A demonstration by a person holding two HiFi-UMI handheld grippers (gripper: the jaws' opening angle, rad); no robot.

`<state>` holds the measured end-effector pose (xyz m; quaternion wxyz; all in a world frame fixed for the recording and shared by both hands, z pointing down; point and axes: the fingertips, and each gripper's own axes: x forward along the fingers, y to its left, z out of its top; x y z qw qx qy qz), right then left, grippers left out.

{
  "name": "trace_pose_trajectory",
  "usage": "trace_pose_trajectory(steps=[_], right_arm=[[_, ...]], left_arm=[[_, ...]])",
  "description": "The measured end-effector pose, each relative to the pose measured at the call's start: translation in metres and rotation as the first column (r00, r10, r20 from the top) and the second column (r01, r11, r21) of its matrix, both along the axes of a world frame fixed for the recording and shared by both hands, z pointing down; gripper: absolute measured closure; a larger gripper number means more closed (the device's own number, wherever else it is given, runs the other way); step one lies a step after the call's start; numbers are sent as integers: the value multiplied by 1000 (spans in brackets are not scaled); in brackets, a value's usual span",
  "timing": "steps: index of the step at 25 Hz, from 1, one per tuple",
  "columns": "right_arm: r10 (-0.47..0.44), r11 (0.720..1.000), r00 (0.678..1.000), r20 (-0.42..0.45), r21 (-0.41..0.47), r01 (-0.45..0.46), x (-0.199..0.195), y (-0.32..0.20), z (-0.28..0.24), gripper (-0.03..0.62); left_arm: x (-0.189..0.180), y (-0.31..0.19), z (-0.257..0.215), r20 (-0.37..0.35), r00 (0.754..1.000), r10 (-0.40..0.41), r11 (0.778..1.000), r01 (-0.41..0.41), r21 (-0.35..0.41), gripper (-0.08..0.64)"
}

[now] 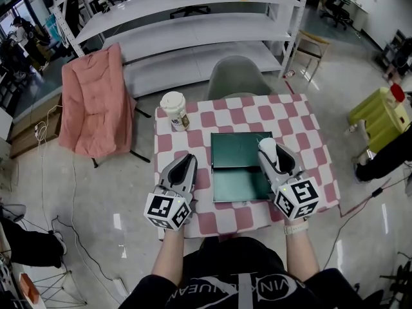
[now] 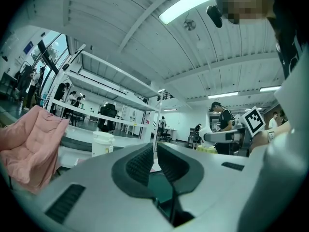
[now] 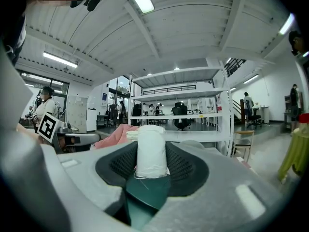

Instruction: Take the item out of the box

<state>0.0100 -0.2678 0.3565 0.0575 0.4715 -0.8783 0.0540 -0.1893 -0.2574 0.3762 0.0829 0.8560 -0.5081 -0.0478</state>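
Grips white roll (image 3: 151, 149) mid-height in right gripper (image 3: 151, 164), over green box (image 1: 239, 172) near worktop's (image 1: 302, 140) front edge. Likely light, soft, squashable, so best taken gently. Holds left gripper (image 2: 155, 166) nearly closed, empty.

A lidded paper cup (image 1: 174, 110) stood on my pink-checked table (image 1: 309, 140), near its far left corner. A grey chair (image 1: 239, 77) sat behind the table, a pink padded chair (image 1: 96, 102) to its left, white shelving (image 1: 193, 24) beyond.
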Motion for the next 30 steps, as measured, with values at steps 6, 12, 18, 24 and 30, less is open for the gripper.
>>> trace_pose_trajectory(steps=[6, 12, 18, 24, 30], right_arm=[[17, 1000, 1000, 1, -15, -17, 3, 0, 4, 411], [31, 999, 999, 7, -20, -31, 5, 0, 9, 411], [52, 998, 999, 6, -26, -52, 7, 1, 10, 411], [72, 997, 997, 6, -23, -72, 11, 0, 8, 411], [77, 997, 997, 3, -20, -77, 13, -1, 7, 411]], left_arm=[[-1, -1, 0, -8, 1000, 8, 1000, -8, -5, 531], [-1, -2, 6, -5, 1000, 16, 1000, -16, -9, 532], [0, -3, 7, -6, 1000, 27, 1000, -27, -16, 531], [3, -6, 6, -15, 999, 38, 999, -38, -9, 531], [5, -11, 4, -16, 999, 46, 999, -46, -2, 531]])
